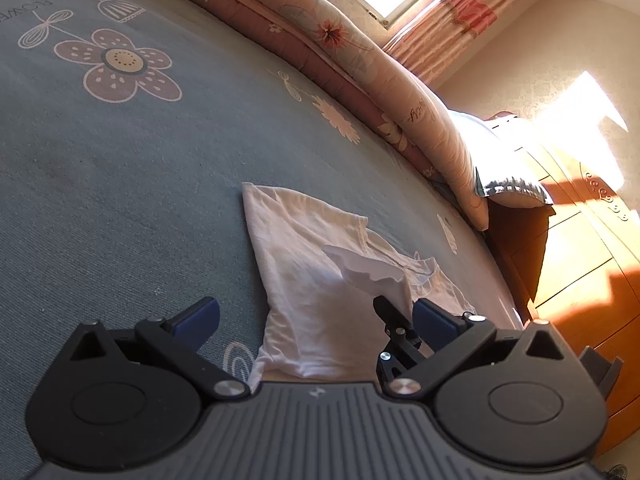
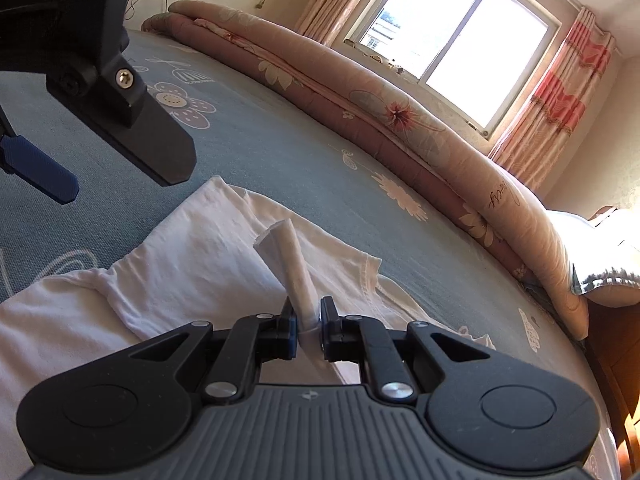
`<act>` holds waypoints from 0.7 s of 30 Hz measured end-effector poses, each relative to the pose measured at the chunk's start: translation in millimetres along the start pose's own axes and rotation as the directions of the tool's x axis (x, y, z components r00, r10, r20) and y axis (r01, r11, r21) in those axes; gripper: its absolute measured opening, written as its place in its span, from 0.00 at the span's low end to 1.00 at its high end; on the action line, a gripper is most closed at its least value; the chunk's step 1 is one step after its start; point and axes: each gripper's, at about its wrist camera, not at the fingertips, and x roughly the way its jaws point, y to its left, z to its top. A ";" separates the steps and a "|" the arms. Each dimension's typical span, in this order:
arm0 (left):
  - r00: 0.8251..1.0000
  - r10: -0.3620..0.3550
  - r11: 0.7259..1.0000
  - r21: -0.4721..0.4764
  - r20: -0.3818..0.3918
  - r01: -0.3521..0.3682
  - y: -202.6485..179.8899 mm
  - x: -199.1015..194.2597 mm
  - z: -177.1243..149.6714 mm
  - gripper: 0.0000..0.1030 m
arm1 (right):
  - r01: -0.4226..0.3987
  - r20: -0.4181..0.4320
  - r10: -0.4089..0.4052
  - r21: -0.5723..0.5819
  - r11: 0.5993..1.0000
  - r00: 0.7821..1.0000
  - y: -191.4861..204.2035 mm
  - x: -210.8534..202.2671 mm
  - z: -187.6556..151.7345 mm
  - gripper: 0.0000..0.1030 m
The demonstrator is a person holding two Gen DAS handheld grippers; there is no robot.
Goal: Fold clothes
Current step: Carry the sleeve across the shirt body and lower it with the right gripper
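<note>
A white T-shirt point(image 1: 320, 280) lies partly folded and rumpled on the blue-grey flowered bed sheet point(image 1: 120, 200). My left gripper point(image 1: 316, 316) hovers open just above its near part, with nothing between the blue pads. In the left wrist view my right gripper point(image 1: 390, 314) comes in from the right, pinching a raised flap of the shirt point(image 1: 360, 268). In the right wrist view the right gripper point(image 2: 308, 322) is shut on that bunched strip of white cloth point(image 2: 290, 256), which stands up from the shirt point(image 2: 180, 280). The left gripper point(image 2: 120, 184) hangs open at upper left.
A rolled pink floral quilt point(image 2: 380, 120) runs along the bed's far side under a window point(image 2: 460, 40) with pink curtains point(image 2: 560, 92). A pillow point(image 1: 512, 188) and an orange wooden headboard point(image 1: 580, 280) close off the right end of the bed.
</note>
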 end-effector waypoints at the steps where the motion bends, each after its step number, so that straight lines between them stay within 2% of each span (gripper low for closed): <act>1: 1.000 -0.002 1.000 -0.002 0.002 0.002 0.4 -0.7 0.2 0.99 | 0.016 0.007 -0.016 -0.009 1.000 1.000 1.8 0.2 1.0 0.13; 11: 1.000 -0.014 1.000 -0.015 0.005 0.014 2.6 -3.3 1.4 0.99 | -0.034 -0.034 0.032 -0.072 0.997 0.999 16.7 -0.9 -1.9 0.28; 16: 1.000 -0.018 1.000 -0.017 0.006 0.018 3.0 -3.5 2.2 0.99 | -0.018 -0.035 0.014 -0.119 0.993 0.999 23.3 2.4 1.8 0.28; 17: 1.000 -0.018 1.000 -0.017 0.007 0.018 3.3 -3.7 2.4 0.99 | -0.013 -0.038 0.008 -0.132 0.991 0.999 25.3 4.3 3.5 0.28; 18: 1.000 -0.017 1.000 -0.019 0.008 0.018 3.7 -3.9 2.6 0.99 | -0.007 -0.041 0.002 -0.144 0.990 0.999 27.4 6.2 5.2 0.20; 19: 1.000 -0.016 1.000 -0.022 0.008 0.016 4.6 -3.7 3.0 0.99 | -0.002 -0.043 -0.005 -0.156 0.988 0.999 29.5 8.1 6.9 0.08; 21: 1.000 -0.016 1.000 -0.026 0.009 0.016 5.3 -3.7 3.3 0.99 | 0.019 -0.039 -0.026 -0.170 0.985 0.999 31.8 10.8 9.9 0.08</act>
